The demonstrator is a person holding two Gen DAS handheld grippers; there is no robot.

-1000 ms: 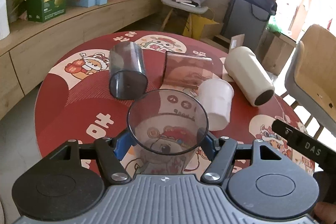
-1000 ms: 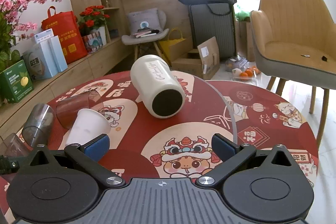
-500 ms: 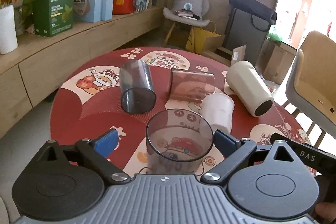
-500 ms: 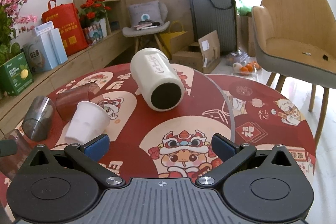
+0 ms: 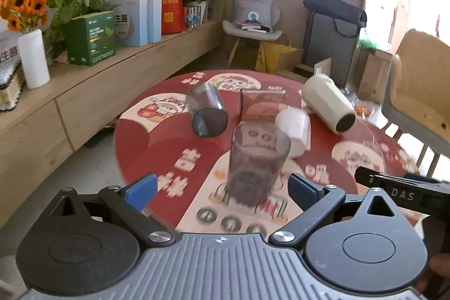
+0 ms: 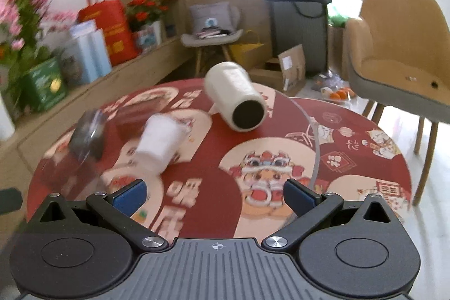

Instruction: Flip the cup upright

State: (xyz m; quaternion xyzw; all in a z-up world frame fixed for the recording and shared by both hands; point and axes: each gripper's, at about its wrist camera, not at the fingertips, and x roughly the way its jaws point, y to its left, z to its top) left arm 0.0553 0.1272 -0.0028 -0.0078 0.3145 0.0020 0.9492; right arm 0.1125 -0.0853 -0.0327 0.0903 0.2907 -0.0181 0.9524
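Observation:
A clear grey cup stands upright on the red round table, just ahead of my left gripper, which is open and apart from it. Behind it lie a dark grey cup, a brownish clear cup, a white cup and a cream tumbler, all on their sides. My right gripper is open and empty above the table; the white cup and the cream tumbler lie ahead of it. The dark cup is blurred at the left.
A wooden bench with boxes, flowers and a white vase runs along the left. A tan chair stands to the right of the table. A small grey chair and a dark case stand behind. The right gripper's body shows at the right edge.
My left gripper let go of the clear grey cup, opened wide and drew back and up; the cup now stands free. My right gripper also pulled back and rose a little.

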